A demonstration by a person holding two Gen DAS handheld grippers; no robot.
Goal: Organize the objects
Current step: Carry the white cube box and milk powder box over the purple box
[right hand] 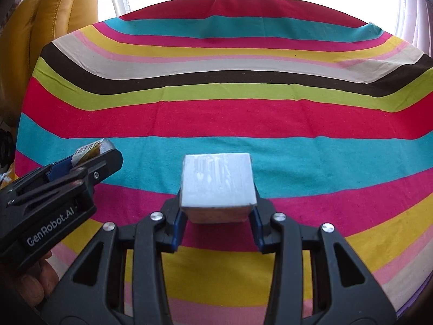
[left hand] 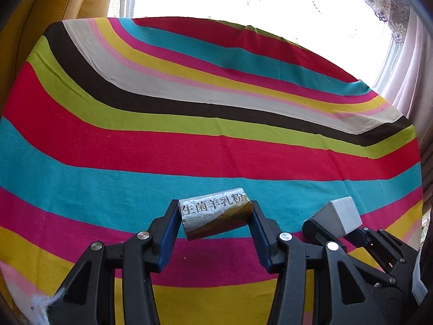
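- My left tool [left hand: 215, 223] clamps the sachet [left hand: 216, 216] by its ends, lifted over the tabletop [left hand: 216, 149].
- My right tool [right hand: 217, 216] grips the white box [right hand: 217, 181] by its sides, ready to place.

Left claw [left hand: 215, 218], right claw [right hand: 217, 211] both clamped

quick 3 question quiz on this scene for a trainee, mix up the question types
1. True or false: the left hand-held gripper is shut on the goat milk powder sachet.
2. What does the right hand-held gripper hold? A) a cup B) a white box C) nothing
3. Fill in: the surface below both is covered by a ____ cloth.

Key: 1 true; 2 B; 3 striped
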